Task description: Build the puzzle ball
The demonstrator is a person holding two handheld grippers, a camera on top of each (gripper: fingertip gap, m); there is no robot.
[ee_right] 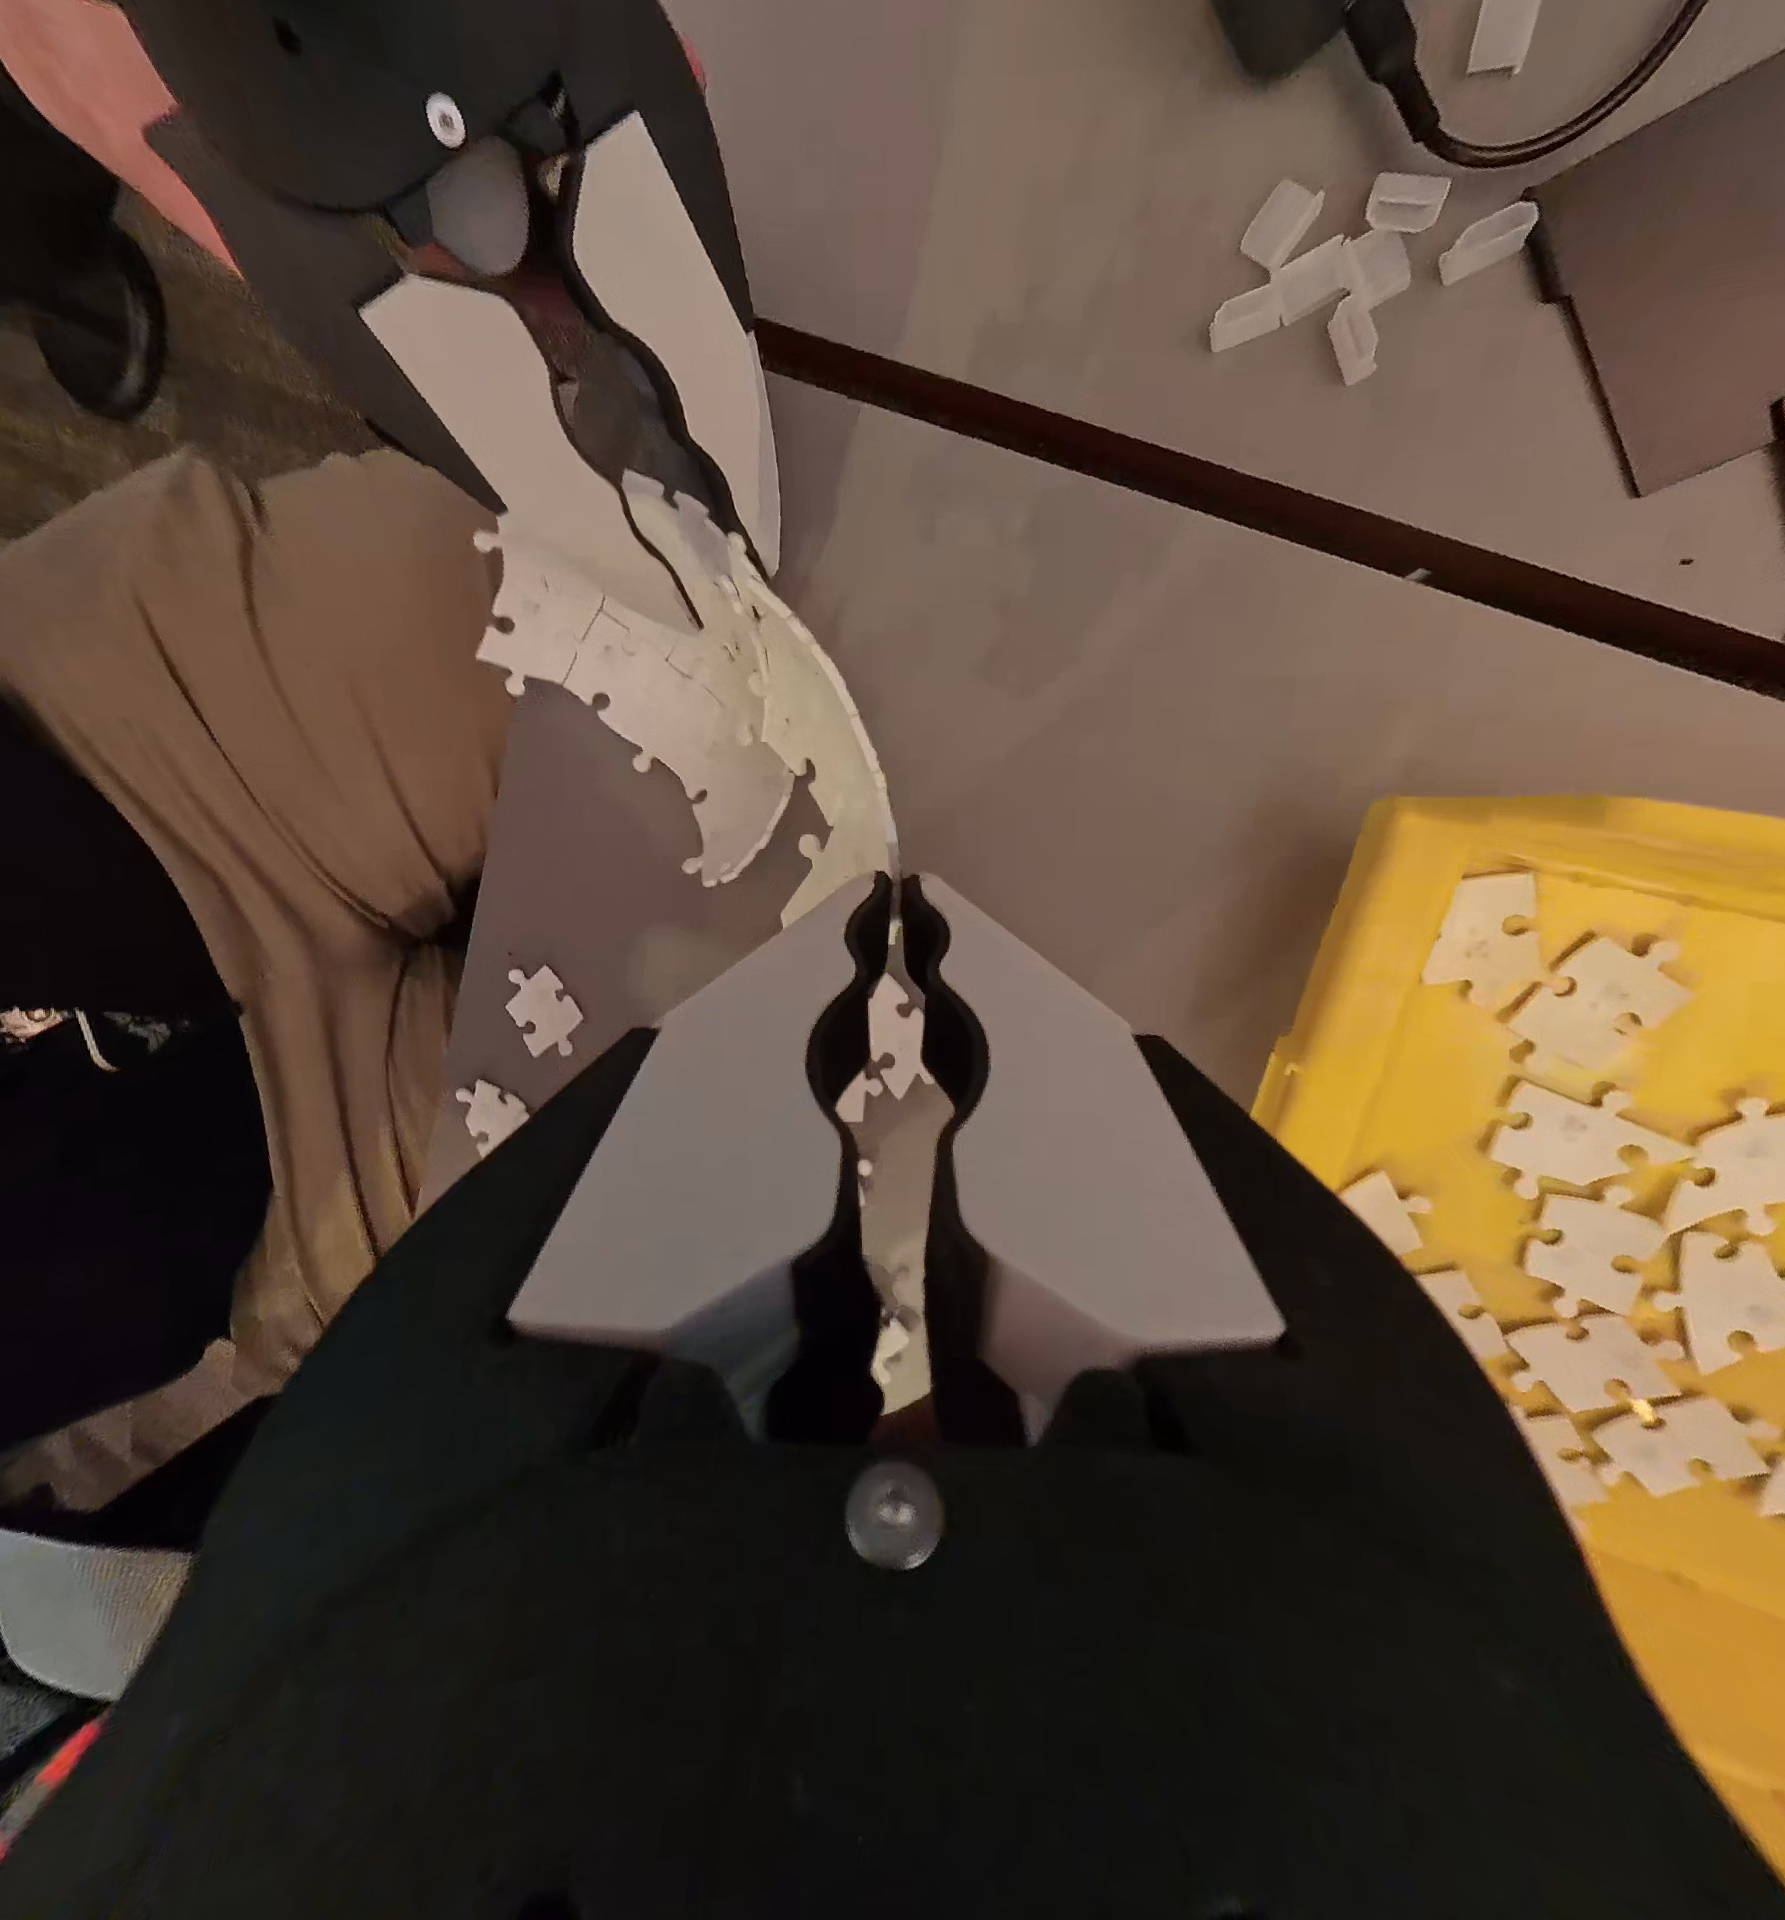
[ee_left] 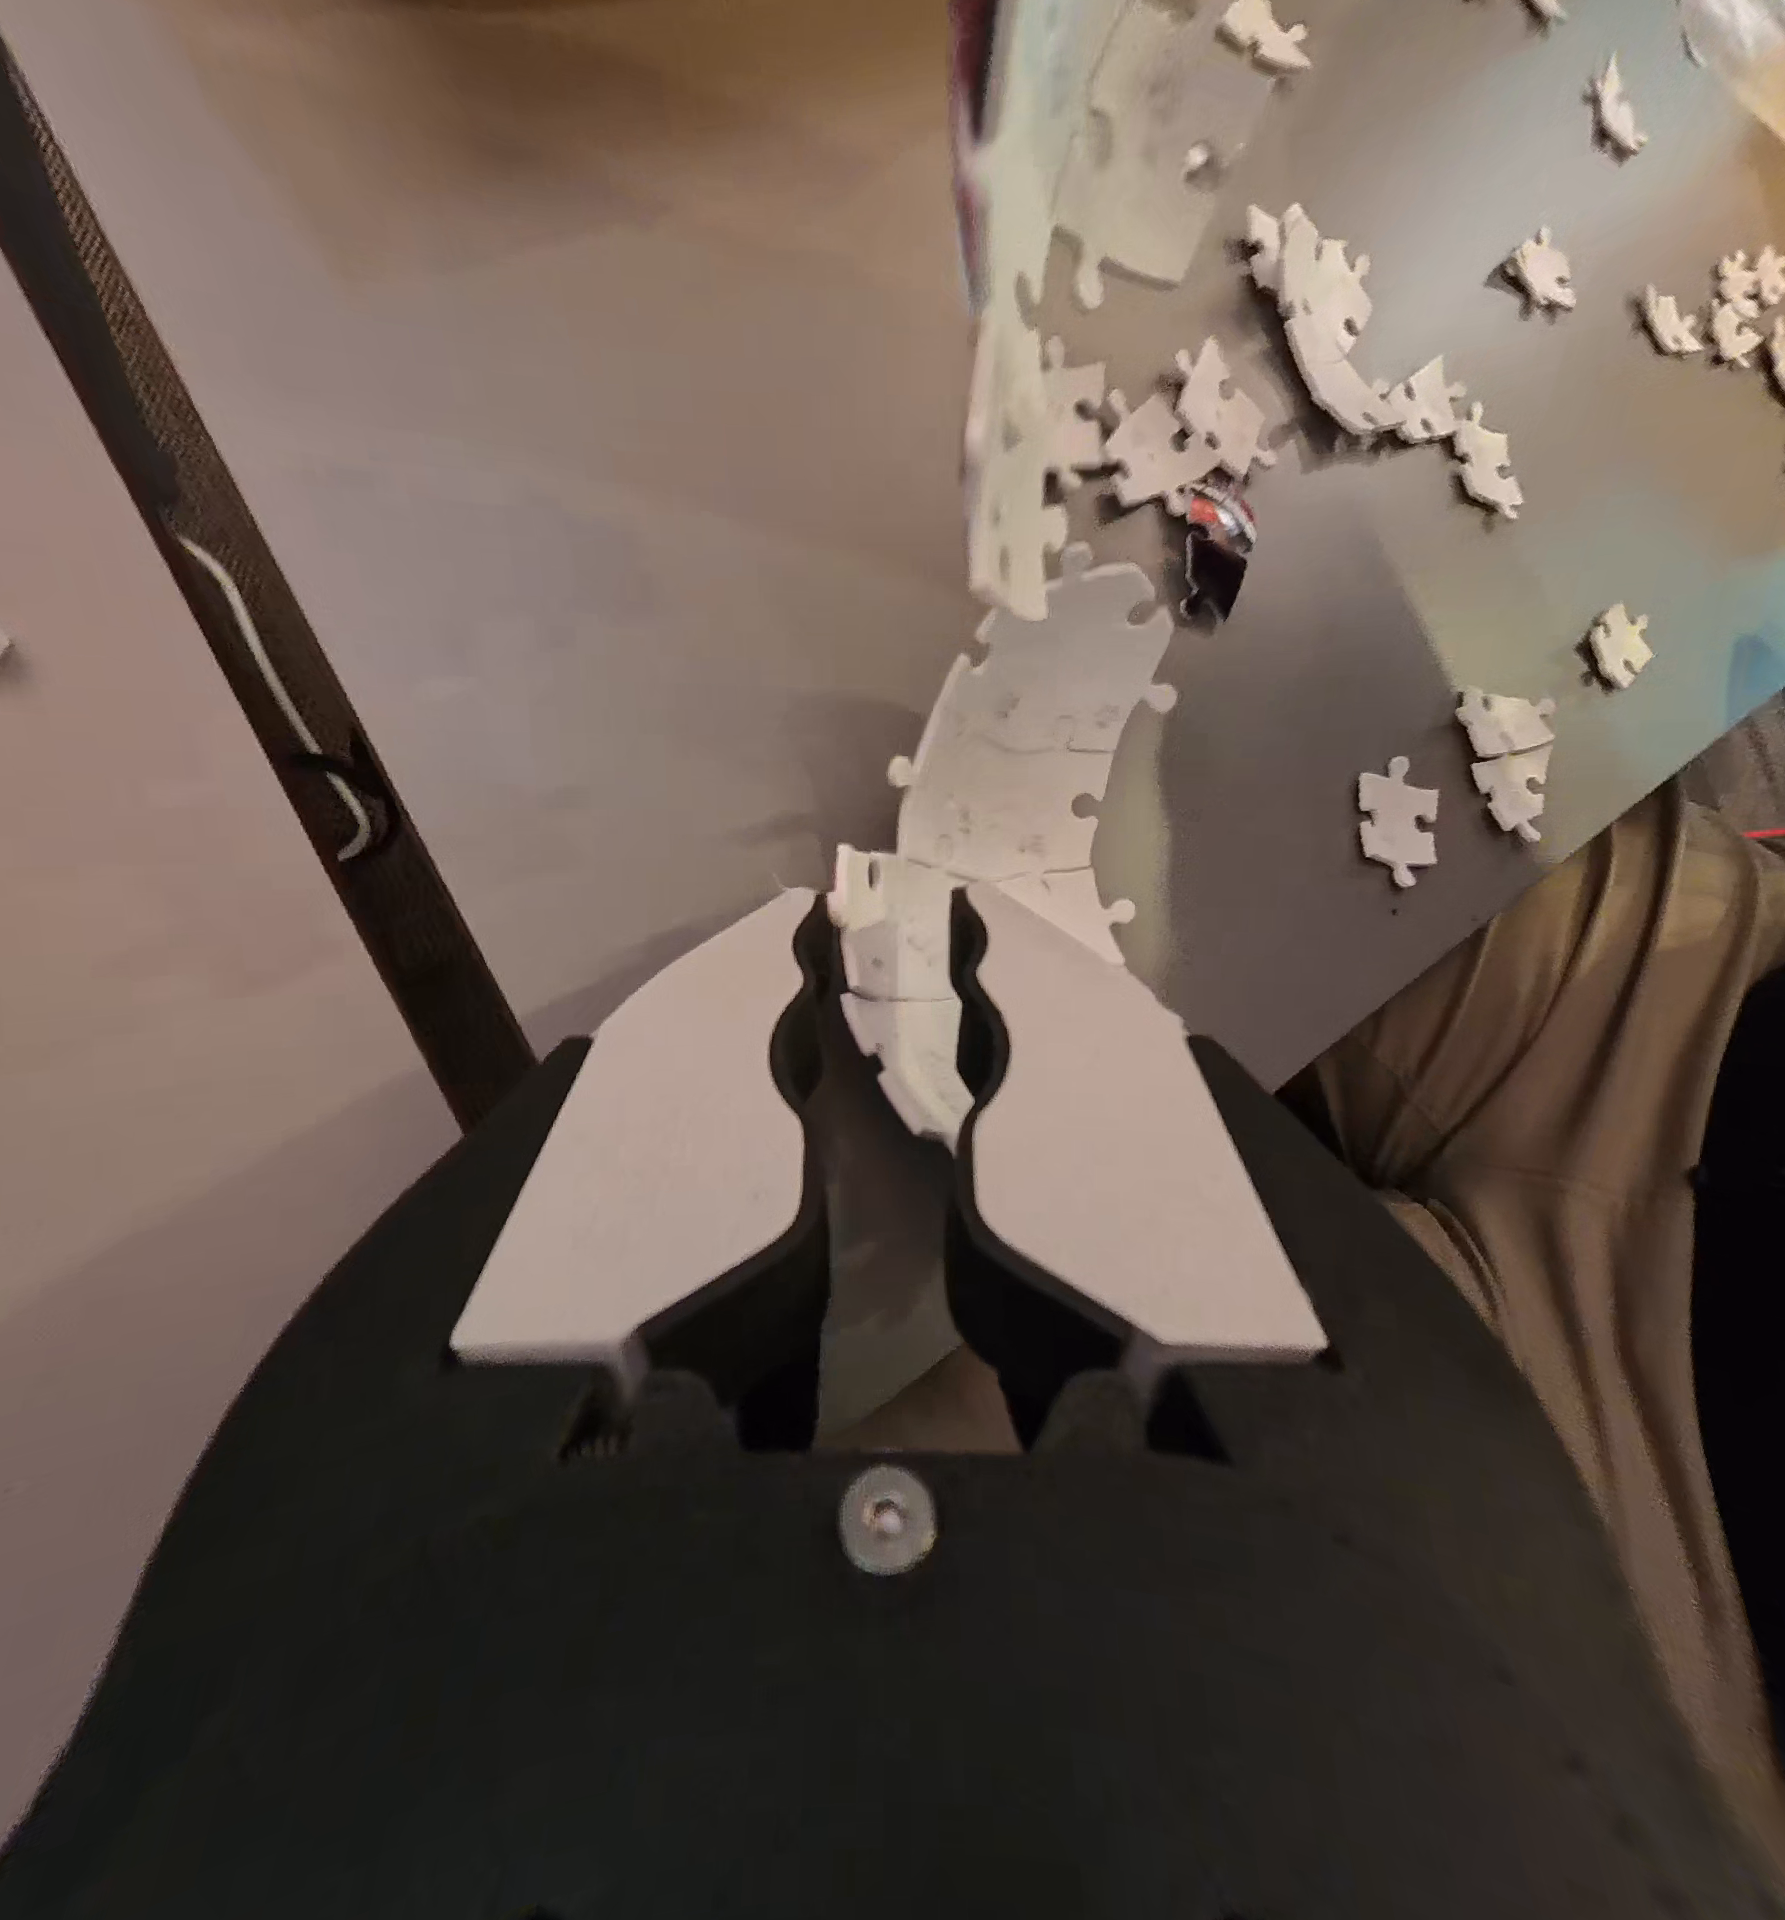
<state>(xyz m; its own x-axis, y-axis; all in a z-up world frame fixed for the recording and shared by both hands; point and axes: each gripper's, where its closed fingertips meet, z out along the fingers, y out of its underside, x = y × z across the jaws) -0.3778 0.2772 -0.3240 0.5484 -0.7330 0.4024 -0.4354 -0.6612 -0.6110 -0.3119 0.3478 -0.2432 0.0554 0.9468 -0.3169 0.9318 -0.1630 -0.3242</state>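
My left gripper (ee_left: 893, 914) pinches one end of the curved strip (ee_left: 1033, 748); my right gripper (ee_right: 896, 894) is pressed onto its other edge, holding the strip in the air above the table (ee_left: 452, 416). Risk: twisting the grippers apart could pop the tabs loose. The strip is white, arched, several interlocked pieces long; loose pieces (ee_right: 1615, 1164) fill the yellow tray (ee_right: 1407, 862) at right.

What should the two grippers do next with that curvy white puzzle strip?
Probably ease the two ends together. The left gripper is shut on the narrow strip, the right gripper is shut on a wider curved section, and the two overlap without clearly locking.
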